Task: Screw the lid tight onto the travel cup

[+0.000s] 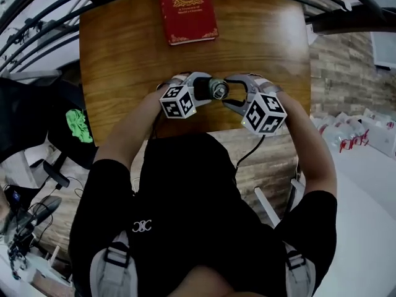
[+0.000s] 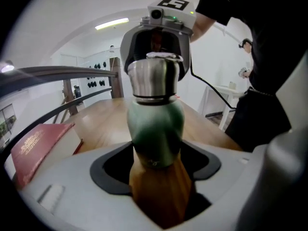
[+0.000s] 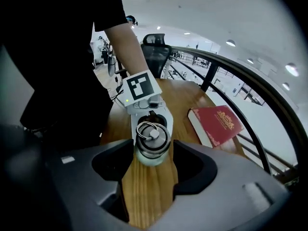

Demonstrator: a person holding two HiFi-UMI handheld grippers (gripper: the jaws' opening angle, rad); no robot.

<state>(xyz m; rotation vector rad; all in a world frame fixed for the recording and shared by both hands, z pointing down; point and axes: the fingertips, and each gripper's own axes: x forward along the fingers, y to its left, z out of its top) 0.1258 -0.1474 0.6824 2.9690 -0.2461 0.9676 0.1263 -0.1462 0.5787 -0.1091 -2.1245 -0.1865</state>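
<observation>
While a green travel cup [image 1: 218, 90] stands near the front edge of a wooden table [image 1: 124, 42], it is flanked in the head view by the left gripper [image 1: 206, 91] and the right gripper [image 1: 231, 93]; a red book [image 1: 187, 10] is seen at the far edge. From the left gripper view, the cup's body is clamped between that gripper's jaws. From the right gripper view, the steel lid [image 3: 152, 137], seated on the cup, is grasped from above.

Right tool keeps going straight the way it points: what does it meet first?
The steel lid of the travel cup, dead ahead between the right tool's jaw tips; the table lies beyond. Depth unclear: the tool may already touch it.
</observation>
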